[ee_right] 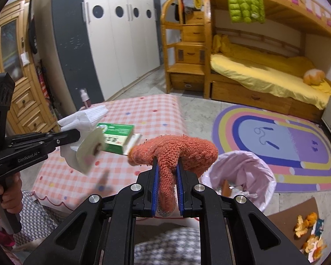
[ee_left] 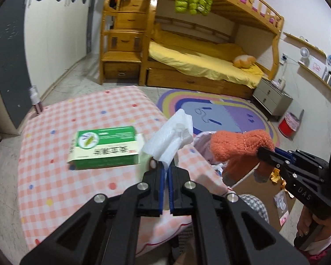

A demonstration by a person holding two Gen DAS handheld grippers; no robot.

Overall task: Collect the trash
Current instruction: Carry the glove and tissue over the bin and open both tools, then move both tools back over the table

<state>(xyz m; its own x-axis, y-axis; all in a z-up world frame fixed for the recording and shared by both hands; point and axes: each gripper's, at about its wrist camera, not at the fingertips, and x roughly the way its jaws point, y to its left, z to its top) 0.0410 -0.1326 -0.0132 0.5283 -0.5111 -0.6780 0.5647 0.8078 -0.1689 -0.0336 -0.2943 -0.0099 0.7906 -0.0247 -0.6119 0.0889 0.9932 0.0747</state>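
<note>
I have both grippers loaded above the checked tabletop (ee_left: 55,176), midway through the pick-and-carry step of the trash collection. My left gripper (ee_left: 164,165) is clenched on a crumpled white tissue (ee_left: 172,137), which stands up out of its tips; in the right wrist view a pale round disc (ee_right: 89,152) hangs with the tissue below that gripper, though I cannot tell whether it is pinched or merely stuck. My right gripper (ee_right: 167,170) is grasping an orange knitted glove (ee_right: 176,152), its body bulging over the tips and a finger trailing down between the blue pads (ee_right: 155,187). The bin with the pink liner (ee_right: 242,176) sits just ahead and to the right of the right gripper, lower than it, with scraps already inside. A green and white box (ee_left: 106,148) lies on the tabletop beyond the left gripper's tips, untouched. By my reading, the next move calls for swinging the left gripper rightward until it is over the bin's mouth before I release, keeping clear of the right gripper near it. Whether the glove counts as trash I cannot judge. Orange peel (ee_right: 306,227) on the brown board (ee_right: 282,220) to the far right remains to collect.
</note>
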